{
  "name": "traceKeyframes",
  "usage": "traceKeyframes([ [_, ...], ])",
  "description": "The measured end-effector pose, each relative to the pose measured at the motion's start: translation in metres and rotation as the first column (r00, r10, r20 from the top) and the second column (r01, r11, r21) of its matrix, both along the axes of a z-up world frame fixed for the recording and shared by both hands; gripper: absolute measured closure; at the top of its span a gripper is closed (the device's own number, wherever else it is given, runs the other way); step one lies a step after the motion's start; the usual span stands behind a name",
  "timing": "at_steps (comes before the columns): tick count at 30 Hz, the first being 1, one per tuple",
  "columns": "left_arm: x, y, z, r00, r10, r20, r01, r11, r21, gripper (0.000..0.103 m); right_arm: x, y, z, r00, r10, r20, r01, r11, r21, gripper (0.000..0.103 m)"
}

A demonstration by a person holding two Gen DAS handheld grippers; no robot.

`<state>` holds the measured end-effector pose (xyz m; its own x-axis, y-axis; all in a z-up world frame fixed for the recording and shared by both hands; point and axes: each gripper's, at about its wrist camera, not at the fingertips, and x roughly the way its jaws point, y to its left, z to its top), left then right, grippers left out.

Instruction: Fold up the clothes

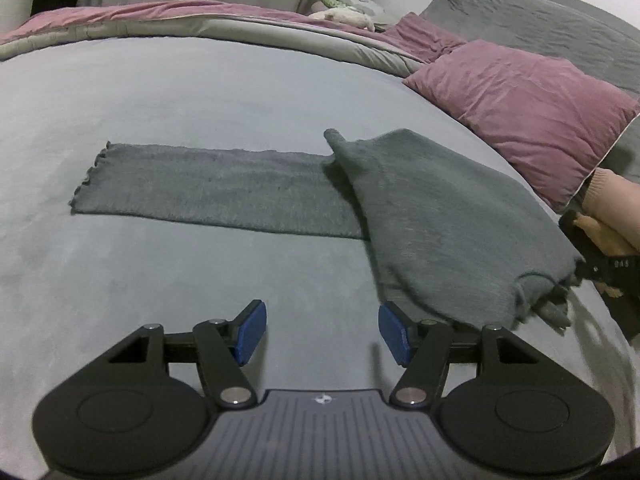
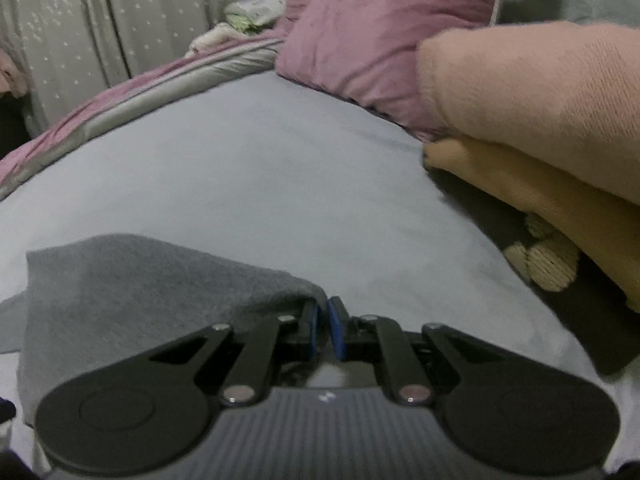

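Note:
A long dark grey knitted scarf (image 1: pixel 208 184) lies flat across the grey bed sheet (image 1: pixel 160 92). Its right end (image 1: pixel 448 216) is lifted and folded over toward the front right. My right gripper (image 2: pixel 323 322) is shut on that end's corner, and the grey fabric (image 2: pixel 140 288) drapes to its left. In the left wrist view the right gripper (image 1: pixel 592 270) shows at the right edge, pinching the corner. My left gripper (image 1: pixel 322 334) hovers open over bare sheet, its right blue pad (image 1: pixel 394 334) close to the hanging fabric edge.
A mauve pillow (image 1: pixel 528 108) lies to the right, with a grey pillow (image 1: pixel 540 28) behind it. A mauve and grey duvet (image 1: pixel 200 20) runs along the far side. A peach sleeve (image 2: pixel 540 112) and hand hang at the right. Grey curtains (image 2: pixel 120 20) stand behind.

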<state>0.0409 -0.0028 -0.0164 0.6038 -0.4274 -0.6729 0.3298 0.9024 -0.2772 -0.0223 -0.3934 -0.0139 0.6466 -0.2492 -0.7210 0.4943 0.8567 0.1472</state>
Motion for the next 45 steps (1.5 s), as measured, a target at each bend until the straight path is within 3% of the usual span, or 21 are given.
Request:
traceKeyframes([
  [4, 0.002, -0.009, -0.003, 0.999, 0.007, 0.033, -0.008, 0.999, 0.036, 0.042, -0.006, -0.004, -0.003, 0.999, 0.027, 0.019, -0.028, 0.999, 0.039, 0.093],
  [8, 0.007, -0.02, -0.006, 0.997, 0.0, 0.074, -0.006, 0.997, 0.071, 0.042, -0.008, -0.002, 0.0, 0.998, 0.052, 0.036, -0.053, 0.998, 0.045, 0.079],
  [13, 0.013, -0.029, -0.018, 0.981, -0.084, 0.178, 0.039, 0.97, 0.24, 0.039, -0.008, 0.0, 0.003, 0.995, 0.078, 0.056, -0.082, 0.993, 0.081, 0.07],
  [17, 0.021, -0.022, -0.021, 0.977, -0.095, 0.193, 0.05, 0.973, 0.224, 0.036, -0.008, 0.004, 0.006, 0.992, 0.106, 0.065, -0.111, 0.99, 0.081, 0.064],
  [23, 0.038, -0.035, -0.025, 0.965, -0.118, 0.233, 0.044, 0.953, 0.299, 0.033, -0.013, 0.001, 0.014, 0.991, 0.102, 0.092, -0.112, 0.988, 0.104, 0.051],
  [28, 0.052, -0.045, -0.025, 0.961, -0.121, 0.249, 0.032, 0.942, 0.334, 0.029, -0.012, -0.004, 0.015, 0.989, 0.093, 0.113, -0.111, 0.979, 0.17, 0.048],
  [32, 0.063, -0.05, -0.026, 0.96, -0.115, 0.255, 0.023, 0.941, 0.339, 0.028, -0.009, 0.001, 0.017, 0.988, 0.108, 0.113, -0.126, 0.977, 0.169, 0.048],
  [34, 0.068, -0.051, -0.026, 0.961, -0.1, 0.257, 0.01, 0.944, 0.329, 0.032, -0.008, 0.002, 0.019, 0.987, 0.107, 0.119, -0.126, 0.979, 0.161, 0.048],
  [36, 0.07, -0.054, -0.026, 0.962, -0.083, 0.26, -0.007, 0.945, 0.328, 0.056, -0.007, 0.004, 0.021, 0.986, 0.107, 0.126, -0.126, 0.98, 0.155, 0.048],
  [37, 0.069, -0.056, -0.026, 0.961, -0.08, 0.265, -0.014, 0.942, 0.335, 0.062, -0.006, 0.005, 0.022, 0.986, 0.107, 0.129, -0.127, 0.98, 0.155, 0.048],
  [39, 0.066, -0.063, -0.026, 0.957, -0.08, 0.279, -0.03, 0.929, 0.368, 0.092, -0.005, 0.006, 0.022, 0.985, 0.11, 0.133, -0.131, 0.979, 0.159, 0.048],
  [45, 0.053, -0.055, -0.023, 0.962, -0.028, 0.271, -0.071, 0.936, 0.346, 0.098, -0.005, 0.008, 0.025, 0.982, 0.118, 0.148, -0.142, 0.976, 0.166, 0.048],
])
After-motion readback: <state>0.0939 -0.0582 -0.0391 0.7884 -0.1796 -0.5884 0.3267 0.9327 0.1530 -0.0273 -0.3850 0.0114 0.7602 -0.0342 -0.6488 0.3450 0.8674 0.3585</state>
